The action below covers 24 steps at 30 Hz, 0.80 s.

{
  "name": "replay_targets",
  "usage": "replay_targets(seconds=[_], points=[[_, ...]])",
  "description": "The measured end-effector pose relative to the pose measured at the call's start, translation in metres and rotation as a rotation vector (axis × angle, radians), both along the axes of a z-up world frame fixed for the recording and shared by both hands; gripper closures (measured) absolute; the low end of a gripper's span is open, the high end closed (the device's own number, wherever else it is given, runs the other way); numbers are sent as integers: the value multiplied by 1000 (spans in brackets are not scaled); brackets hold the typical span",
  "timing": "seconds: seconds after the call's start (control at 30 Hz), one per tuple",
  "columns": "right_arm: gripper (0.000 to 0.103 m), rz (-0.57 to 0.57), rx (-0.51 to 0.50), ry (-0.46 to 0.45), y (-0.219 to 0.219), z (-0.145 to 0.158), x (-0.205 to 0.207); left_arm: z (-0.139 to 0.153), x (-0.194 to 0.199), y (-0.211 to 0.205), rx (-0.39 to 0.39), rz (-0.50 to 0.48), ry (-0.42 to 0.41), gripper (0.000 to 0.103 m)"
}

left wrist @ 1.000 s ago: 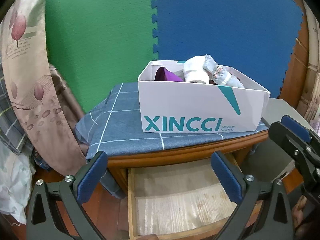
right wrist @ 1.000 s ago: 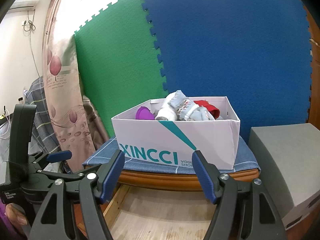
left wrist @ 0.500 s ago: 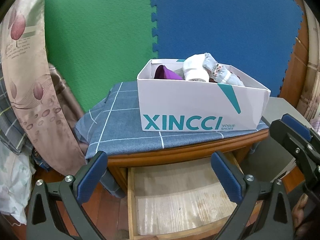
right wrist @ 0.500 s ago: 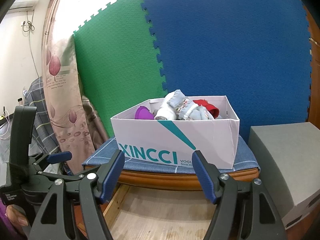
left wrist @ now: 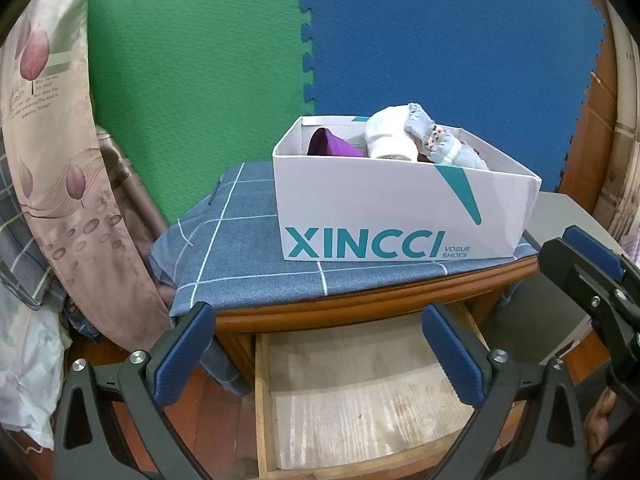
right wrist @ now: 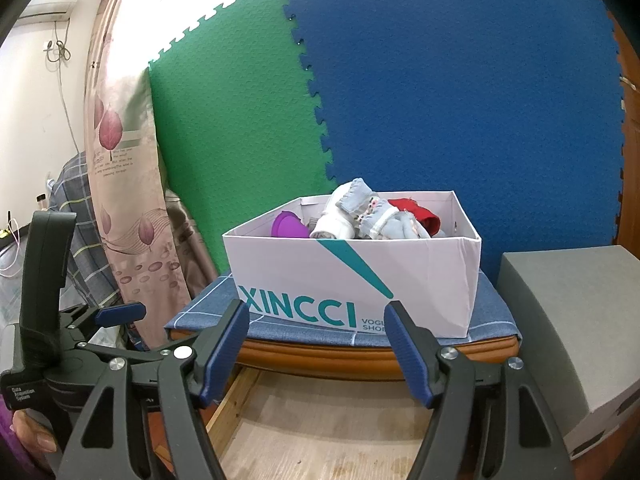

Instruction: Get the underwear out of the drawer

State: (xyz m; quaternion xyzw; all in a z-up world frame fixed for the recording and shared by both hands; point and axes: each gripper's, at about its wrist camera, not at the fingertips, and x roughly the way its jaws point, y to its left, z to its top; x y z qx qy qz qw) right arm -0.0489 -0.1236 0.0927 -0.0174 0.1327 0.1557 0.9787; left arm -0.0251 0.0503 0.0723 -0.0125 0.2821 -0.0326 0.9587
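Nearest to the cams, both tools hang just in front of the pulled-out drawer (left wrist: 360,392), w/ nothing between the pads: left tool (left wrist: 316,344) spread wide, right tool (right wrist: 316,344) also spread. Right tool also shows at the right edge of the left view, beside the drawer. The drawer itself, as far as either view shows, is bare wood inside, no cloth visible; its front strip is cut off by the frame, so can't tell if anything sits there. Just above the drawer is the wooden surface (left wrist: 360,312) w/ a blue checked cloth (left wrist: 248,240) over it. On that cloth, above and behind the drawer, sits the white shoebox (left wrist: 380,208), holding the underwear (right wrist: 348,216): rolled white, pale blue, purple and red pieces piled above the rim. So prob. the task is about done, or nearly. Right of the drawer, a grey box (right wrist: 572,320); left of it, a floral curtain (left wrist: 60,160); far behind, green and blue foam mats (left wrist: 440,40) on the wall. Risks from here: the pile stands higher than the box rim, so a nudge to the box could tip a roll off onto the cloth or down into the drawer. The drawer is open w/ both tools close over it, so a careless move could knock a tool on the surface edge. Also a missed item at the hidden drawer front would leave the job unfinished.
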Motion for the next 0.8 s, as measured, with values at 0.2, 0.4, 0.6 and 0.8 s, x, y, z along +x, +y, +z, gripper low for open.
replay_targets(seconds=[0.2, 0.4, 0.6, 0.8], points=[[31, 0, -3, 2, 0, 0, 0, -2, -1, 0, 0, -4, 3, 0], [31, 2, -3, 3, 1, -1, 0, -2, 1, -1, -2, -7, 8, 0], [31, 6, -5, 4, 1, -3, -1, -5, 1, -1, 3, -7, 6, 0], [31, 2, -6, 2, -3, -2, -2, -1, -4, -4, 31, -14, -70, 1]])
